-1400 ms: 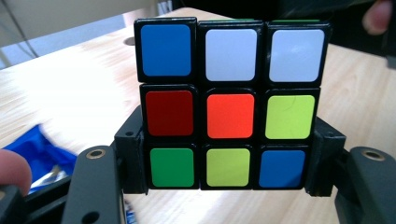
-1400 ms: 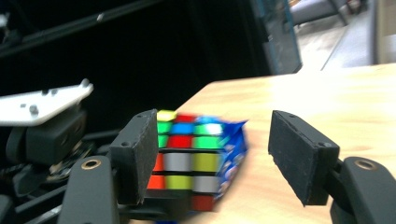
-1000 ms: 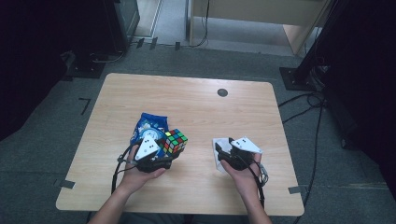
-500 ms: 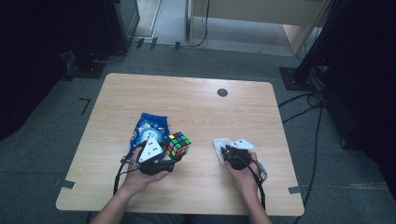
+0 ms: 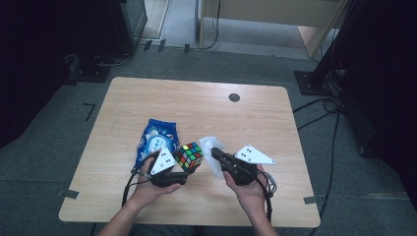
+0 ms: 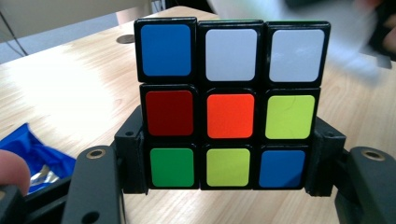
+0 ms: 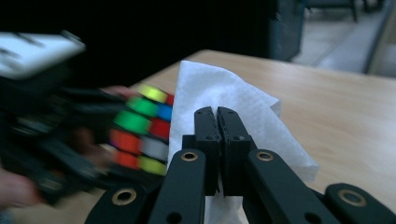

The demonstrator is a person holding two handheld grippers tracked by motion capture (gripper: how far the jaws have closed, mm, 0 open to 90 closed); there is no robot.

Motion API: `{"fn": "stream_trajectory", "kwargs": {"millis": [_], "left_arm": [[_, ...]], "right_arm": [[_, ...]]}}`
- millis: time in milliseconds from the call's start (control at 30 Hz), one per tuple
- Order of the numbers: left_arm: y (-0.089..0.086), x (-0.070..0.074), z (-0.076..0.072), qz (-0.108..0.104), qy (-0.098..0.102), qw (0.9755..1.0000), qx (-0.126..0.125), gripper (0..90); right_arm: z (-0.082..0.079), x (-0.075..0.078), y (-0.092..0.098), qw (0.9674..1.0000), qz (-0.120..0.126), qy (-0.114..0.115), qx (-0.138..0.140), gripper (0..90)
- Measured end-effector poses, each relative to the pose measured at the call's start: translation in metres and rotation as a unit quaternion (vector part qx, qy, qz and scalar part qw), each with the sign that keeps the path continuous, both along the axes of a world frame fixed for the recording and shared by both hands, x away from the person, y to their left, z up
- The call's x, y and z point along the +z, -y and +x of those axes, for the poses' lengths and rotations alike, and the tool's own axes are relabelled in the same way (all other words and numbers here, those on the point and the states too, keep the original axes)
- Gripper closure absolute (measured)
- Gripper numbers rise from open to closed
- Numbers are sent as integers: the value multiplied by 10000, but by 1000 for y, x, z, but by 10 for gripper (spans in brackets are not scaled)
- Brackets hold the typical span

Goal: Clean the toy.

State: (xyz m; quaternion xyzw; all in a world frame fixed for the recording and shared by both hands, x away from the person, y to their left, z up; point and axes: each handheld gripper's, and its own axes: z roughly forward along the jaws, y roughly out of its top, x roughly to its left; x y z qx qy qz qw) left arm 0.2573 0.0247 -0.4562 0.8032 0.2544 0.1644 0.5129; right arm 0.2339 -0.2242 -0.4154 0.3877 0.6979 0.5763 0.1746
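Two claws: one in each of the person's hands, both low over the near half of the desk [image 5: 147, 98].
Left claw [image 5: 181, 169]: clamped on the puzzle cube [image 6: 231, 102], one jaw against each side of its bottom row, as the left gripper view shows.
Right claw [image 7: 218, 123]: jaws have just been closing and now stand together, pinching a white tissue [image 7: 233, 112] between them.
Puzzle cube: upright in the left claw, just above the desk near its front middle; the face toward the left gripper's camera shows blue, white, white on top, red, orange, yellow-green in the middle, green, yellow-green, blue below.
White tissue: hangs crumpled around the right claw's tips, lifted off the wood, just beside the cube on its right in the high view; whether it touches the cube I cannot tell.
Blue packet [image 5: 158, 139]: lies flat on the desk just behind the left hand [image 5: 147, 189].
Right hand [image 5: 248, 189]: near the front edge, a cable trailing back from it.
Dark round spot [image 5: 234, 97]: far side of the desk, well apart from everything else.
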Motion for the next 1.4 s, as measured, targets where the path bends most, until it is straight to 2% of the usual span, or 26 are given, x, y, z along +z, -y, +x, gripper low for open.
{"fn": "stream_trajectory", "kwargs": {"millis": [100, 167, 233, 267, 300, 367, 400, 433, 467, 500, 567, 600, 633, 700, 733, 800, 867, 967, 1067, 1167, 1233, 1333, 1400], "left_arm": [[5, 0, -5, 32, 41, 9999, -116, 342], [9, 1, -9, 26, 101, 9998, -191, 342], [12, 1, -12, 60, 173, 9995, -250, 342], [13, 1, -13, 81, 214, 9994, -257, 342], [13, 1, -14, 123, 246, 9993, -270, 342], [14, 1, -16, 116, 311, 9986, -408, 342], [14, 1, -18, 114, 400, 9981, -453, 342], [14, 1, -20, 115, 482, 9976, -474, 342], [15, 2, -21, 97, 483, 9976, -495, 342], [15, 2, -21, 90, 484, 9975, -507, 342], [14, 3, -21, 98, 479, 9975, -508, 343], [14, 2, -20, 96, 478, 9975, -505, 343], [12, 3, -20, 48, 482, 9976, -498, 343], [9, 6, -18, -63, 438, 9979, -479, 343], [8, 7, -17, -56, 441, 9980, -444, 343], [6, 6, -15, -8, 419, 9984, -382, 343], [6, 4, -12, 83, 371, 9988, -309, 343], [8, 1, -11, 121, 312, 9991, -270, 343], [12, 2, -14, 134, 330, 9987, -353, 343], [16, 3, -19, 111, 384, 9981, -458, 343], [17, 5, -21, 81, 427, 9978, -505, 343], [15, 6, -22, 77, 460, 9976, -515, 343], [13, 6, -21, 30, 430, 9976, -541, 343]], "right_arm": [[-12, 13, -15, 9992, 151, 166, 329, 891], [-15, 14, -25, 9984, 104, 121, 537, 890], [-15, 10, -31, 9984, -28, 140, 553, 889], [-14, 8, -32, 9986, -5, 113, 516, 889], [-13, 6, -32, 9988, 67, 112, 462, 889], [-11, 3, -29, 9990, 200, -27, 398, 889], [-10, 2, -27, 9991, 231, -55, 340, 888], [-9, 1, -25, 9993, 237, -35, 274, 888], [-8, 0, -24, 9995, 235, -3, 216, 887], [-7, -1, -22, 9998, 171, 31, 115, 887], [-4, -5, -17, 9996, -149, 157, -173, 887], [-1, -8, -14, 9991, -241, 145, -320, 887], [2, -12, -10, 9984, -358, 61, -440, 888], [9, -23, -2, 9948, -714, -118, -720, 889], [11, -27, 3, 9940, -683, -185, -830, 889], [10, -29, 12, 9943, -409, -324, -934, 890], [5, -20, 12, 9963, -202, -187, -809, 890], [-9, 3, 1, 9993, 137, 121, -329, 889], [-22, 18, -15, 9985, 397, 334, 189, 889], [-26, 19, -29, 9975, 370, 355, 489, 889], [-25, 13, -32, 9982, 218, 371, 409, 889], [-19, 4, -27, 9987, 324, 265, 275, 889], [-16, 0, -23, 9993, 182, 304, 87, 890]]}}
